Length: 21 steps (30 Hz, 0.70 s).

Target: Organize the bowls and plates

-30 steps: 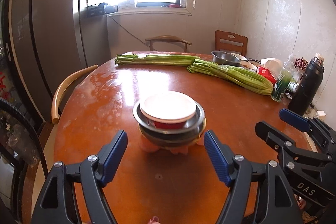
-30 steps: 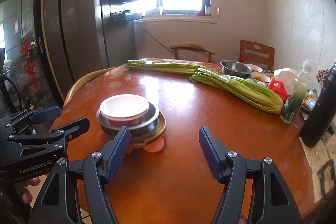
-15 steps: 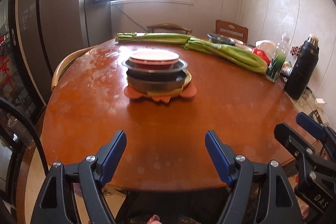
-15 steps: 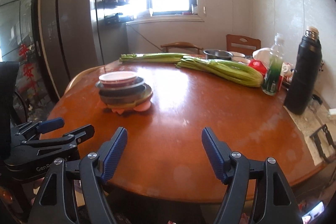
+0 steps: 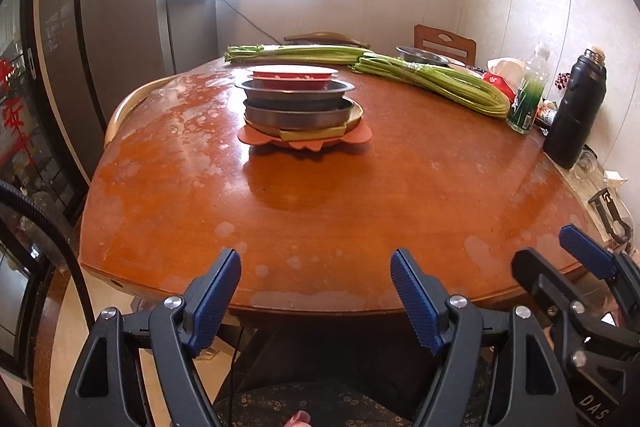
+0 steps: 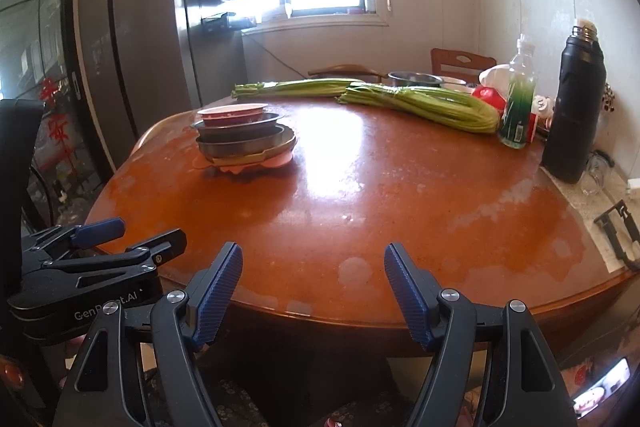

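Both grippers are hovering at the near edge of the round wooden table (image 5: 320,187), jaws spread wide with nothing between them. The left gripper (image 5: 316,291) is sitting over the rim; the right gripper (image 6: 312,287) has just been opening a bit more and is empty too, pointing out across the tabletop.

The stack of dishes (image 5: 298,107) is sitting well away from both, toward the far left part of the table. It's standing upright, long axis straight up, rims level, not leaning that I can see. Counting from the top: one red bowl with a white rim (image 5: 294,74), then two grey metal pans (image 5: 294,91) nested one over the other, then one yellowish plate (image 5: 354,111) — and one orange scalloped mat (image 5: 360,135) at the very bottom. So five layers, as far as I can tell from the side.

Behind it, two bundles of green stalks (image 5: 432,83) are lying flat, one running left-right along the far edge, the other angling toward the right. One metal bowl (image 5: 420,54) is sitting at the far side, and on the right there's one clear bottle (image 5: 528,95) and one black flask (image 5: 576,115), both upright.
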Available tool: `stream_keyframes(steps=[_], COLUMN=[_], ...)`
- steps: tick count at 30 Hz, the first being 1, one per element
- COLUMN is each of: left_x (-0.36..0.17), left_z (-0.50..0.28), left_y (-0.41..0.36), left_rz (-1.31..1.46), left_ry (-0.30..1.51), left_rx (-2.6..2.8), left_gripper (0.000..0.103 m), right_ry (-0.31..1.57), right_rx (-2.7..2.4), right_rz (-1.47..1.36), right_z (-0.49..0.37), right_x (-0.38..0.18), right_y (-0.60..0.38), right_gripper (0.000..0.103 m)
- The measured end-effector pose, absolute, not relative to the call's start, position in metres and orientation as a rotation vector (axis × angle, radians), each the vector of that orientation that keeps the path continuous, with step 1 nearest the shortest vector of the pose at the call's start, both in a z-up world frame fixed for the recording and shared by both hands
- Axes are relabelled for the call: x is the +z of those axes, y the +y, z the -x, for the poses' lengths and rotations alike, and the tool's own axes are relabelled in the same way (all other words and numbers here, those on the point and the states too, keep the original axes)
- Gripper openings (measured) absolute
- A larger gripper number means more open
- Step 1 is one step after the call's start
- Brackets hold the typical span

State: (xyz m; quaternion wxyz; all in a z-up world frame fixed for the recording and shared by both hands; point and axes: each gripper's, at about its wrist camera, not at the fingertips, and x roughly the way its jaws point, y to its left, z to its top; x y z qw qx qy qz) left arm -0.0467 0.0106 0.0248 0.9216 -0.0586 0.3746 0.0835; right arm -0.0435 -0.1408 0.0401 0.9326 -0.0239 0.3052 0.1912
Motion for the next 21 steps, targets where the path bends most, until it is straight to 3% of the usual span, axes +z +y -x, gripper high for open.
stream_keyframes(steps=[21], left_x=[0.013], left_z=[0.044], left_y=[0.013], left_rz=[0.131], left_ry=[0.797], left_rx=[0.193], left_gripper=[0.077], right_ry=[0.652], right_rx=[0.392], right_rz=[0.046], right_z=[0.037], right_x=[0.032], right_y=[-0.136], right_gripper=[0.075])
